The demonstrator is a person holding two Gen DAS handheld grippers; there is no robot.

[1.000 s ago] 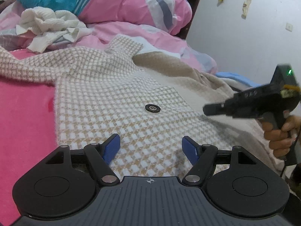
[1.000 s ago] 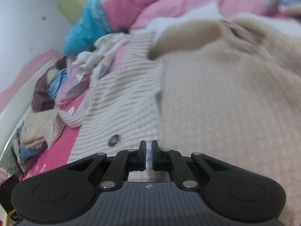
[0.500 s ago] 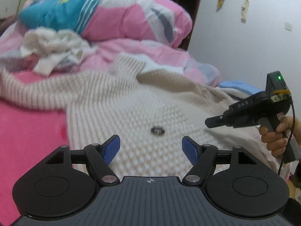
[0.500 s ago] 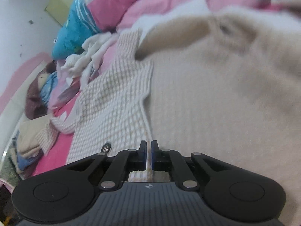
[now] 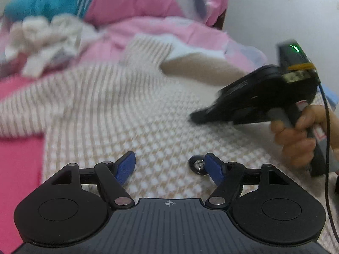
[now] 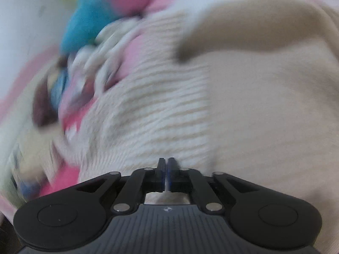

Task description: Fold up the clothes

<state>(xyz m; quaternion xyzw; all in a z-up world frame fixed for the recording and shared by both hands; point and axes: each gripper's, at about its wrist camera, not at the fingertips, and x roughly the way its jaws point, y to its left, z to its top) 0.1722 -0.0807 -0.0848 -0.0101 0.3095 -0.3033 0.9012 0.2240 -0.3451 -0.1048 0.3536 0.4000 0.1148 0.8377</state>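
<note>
a bed (image 5: 19,165) with a pink cover and a heap of pink and blue quilts (image 5: 131,2) at its far end carried the work, a white wall to the right. spread across it lay the checked cream jacket (image 5: 131,110), collar toward 12 o'clock, hem toward the cameras, so its long axis ran from 6 to 12 in the left wrist view. one sleeve trailed off toward 9 o'clock over the pink cover. a crumpled white garment (image 5: 42,40) sat well apart at 10 o'clock.

the left gripper (image 5: 169,167) hung over the front panel with its fingers spread wide and nothing between them; a dark metal button (image 5: 197,165) lay just beside the right blue finger (image 5: 214,167). the right gripper (image 6: 166,169), seen at 3 o'clock from the left wrist with a hand (image 5: 300,135) around its handle, had its fingers pressed together. in its own view a thin edge of cream cloth seemed pinched between them, though blur made this uncertain.

the front edge the right hand worked lay at 2 to 3 o'clock from the left fingers, nearer the right hand. judging by this, the fold would go across the long axis toward 9 o'clock, carried by the right, the left free to pin the panel.
</note>
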